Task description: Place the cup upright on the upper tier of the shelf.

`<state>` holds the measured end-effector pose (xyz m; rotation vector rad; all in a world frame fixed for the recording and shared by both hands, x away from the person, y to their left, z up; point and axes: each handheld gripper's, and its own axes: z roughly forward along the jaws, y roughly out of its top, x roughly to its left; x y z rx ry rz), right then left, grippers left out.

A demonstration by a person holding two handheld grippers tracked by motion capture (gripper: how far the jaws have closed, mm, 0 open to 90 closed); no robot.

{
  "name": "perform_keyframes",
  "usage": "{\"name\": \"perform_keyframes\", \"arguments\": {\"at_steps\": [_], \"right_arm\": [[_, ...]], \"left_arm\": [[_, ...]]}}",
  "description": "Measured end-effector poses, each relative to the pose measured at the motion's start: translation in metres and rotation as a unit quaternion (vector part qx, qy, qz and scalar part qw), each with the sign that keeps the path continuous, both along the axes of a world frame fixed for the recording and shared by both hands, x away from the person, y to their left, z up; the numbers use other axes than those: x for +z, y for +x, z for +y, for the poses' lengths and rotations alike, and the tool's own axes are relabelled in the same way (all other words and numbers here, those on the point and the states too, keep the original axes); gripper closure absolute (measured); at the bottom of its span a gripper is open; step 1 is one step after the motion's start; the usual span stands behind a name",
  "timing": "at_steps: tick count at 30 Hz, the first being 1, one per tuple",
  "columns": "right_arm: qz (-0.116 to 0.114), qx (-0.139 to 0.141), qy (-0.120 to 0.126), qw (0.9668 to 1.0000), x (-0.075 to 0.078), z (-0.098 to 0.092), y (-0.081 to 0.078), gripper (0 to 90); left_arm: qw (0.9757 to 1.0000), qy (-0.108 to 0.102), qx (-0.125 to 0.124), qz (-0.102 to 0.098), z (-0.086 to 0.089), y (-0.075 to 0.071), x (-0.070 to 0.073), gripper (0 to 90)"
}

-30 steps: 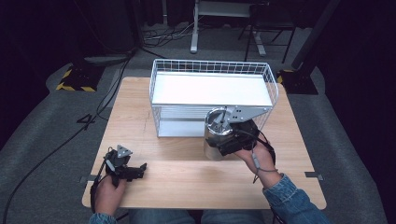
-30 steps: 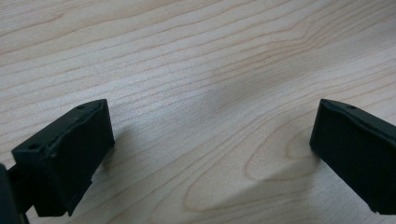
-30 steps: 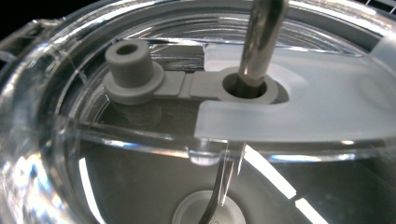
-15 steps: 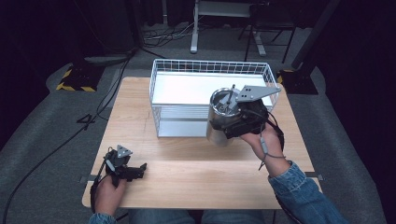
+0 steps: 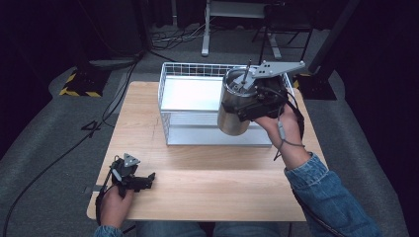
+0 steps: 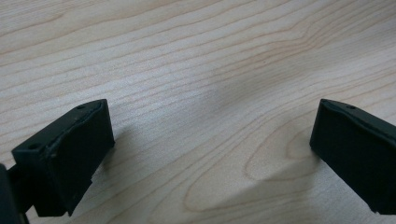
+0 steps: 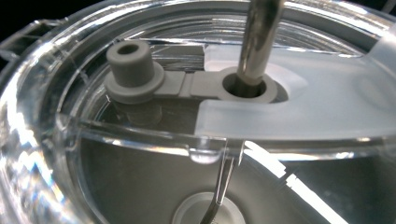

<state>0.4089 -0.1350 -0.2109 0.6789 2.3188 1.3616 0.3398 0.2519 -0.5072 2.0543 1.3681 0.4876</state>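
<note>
A steel tumbler (image 5: 231, 112) with a clear lid (image 7: 303, 107) and a metal straw (image 7: 259, 37) hangs in the air, tilted, over the front right part of the white wire basket (image 5: 197, 66). My right gripper (image 5: 254, 106) is shut on the tumbler's side near the rim, with its grey plate (image 5: 276, 69) above. A grey stopper (image 7: 133, 70) sits open on the lid in the right gripper view. My left gripper (image 5: 146, 178) rests on the wooden table (image 5: 207, 177) at the front left. Its jaws stand wide open over bare wood (image 6: 210, 154), and one finger (image 6: 65, 154) is close at the left.
The basket stands at the back middle of the table and has a white floor (image 5: 190, 94). Dark floor, cables (image 5: 99, 123) and a desk frame (image 5: 237, 10) lie beyond the table. A denim sleeve (image 5: 331, 197) comes in from the lower right.
My right gripper has lifted the tumbler off the table in front of the basket and carried it up and back over the basket's front rim. The left gripper has stayed put.
</note>
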Motion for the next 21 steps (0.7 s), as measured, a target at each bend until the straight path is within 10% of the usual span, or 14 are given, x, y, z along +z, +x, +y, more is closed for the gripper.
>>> {"name": "perform_keyframes", "arguments": {"at_steps": [21], "right_arm": [[0.011,-0.062,0.009,0.998,0.025,0.01,0.074,3.6]], "left_arm": [[1.0,0.001,-0.001,0.001,0.0,0.0,0.0,0.1]]}}
